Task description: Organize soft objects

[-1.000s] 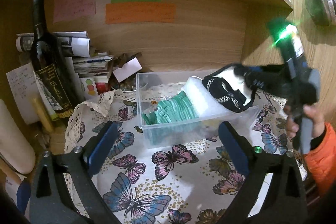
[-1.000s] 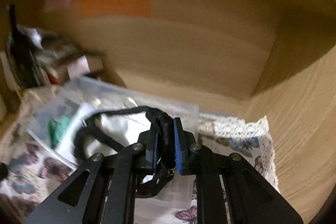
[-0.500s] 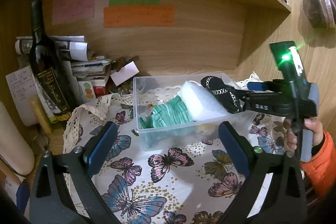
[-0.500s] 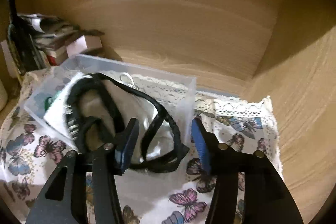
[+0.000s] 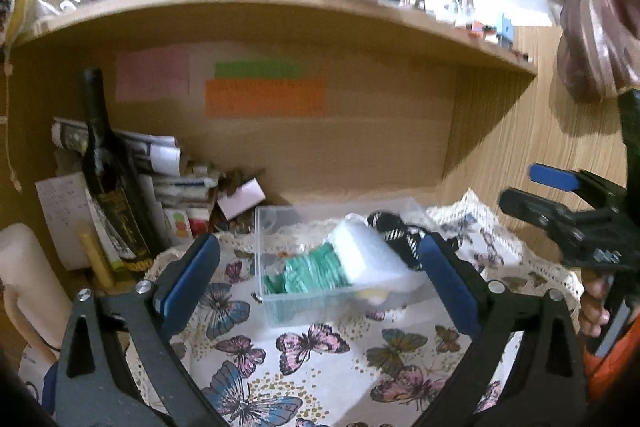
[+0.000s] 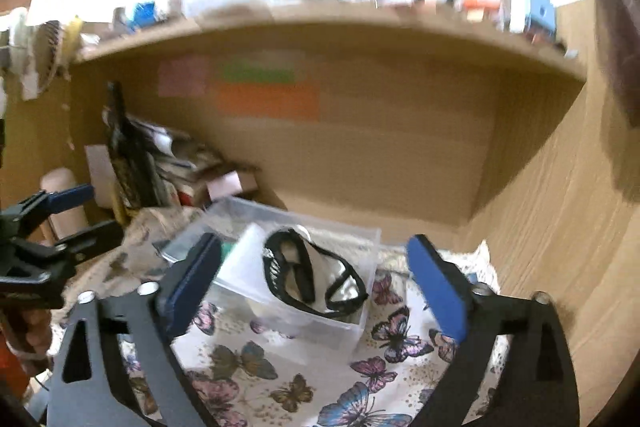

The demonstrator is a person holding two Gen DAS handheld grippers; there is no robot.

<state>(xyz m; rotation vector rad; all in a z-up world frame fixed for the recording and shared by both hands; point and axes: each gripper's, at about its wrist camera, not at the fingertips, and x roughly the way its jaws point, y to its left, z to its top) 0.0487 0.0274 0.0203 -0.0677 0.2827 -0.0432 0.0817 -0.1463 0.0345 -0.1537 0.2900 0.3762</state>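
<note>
I am holding both tongs, left gripper and right gripper, released, clearing the black-trimmed white cloth item lying inside the clear plastic bin; lifting straight avoids snagging.

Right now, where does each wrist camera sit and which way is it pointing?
Left wrist: on the left gripper, facing the shelf alcove and clear bin; its open fingers frame the bin, and the right gripper shows at right.
Right wrist: on the right gripper, facing the same bin from the right; open fingers, with the left gripper at left.
Shared: bin, black-trimmed cloth, butterfly tablecloth, orange note.
</note>
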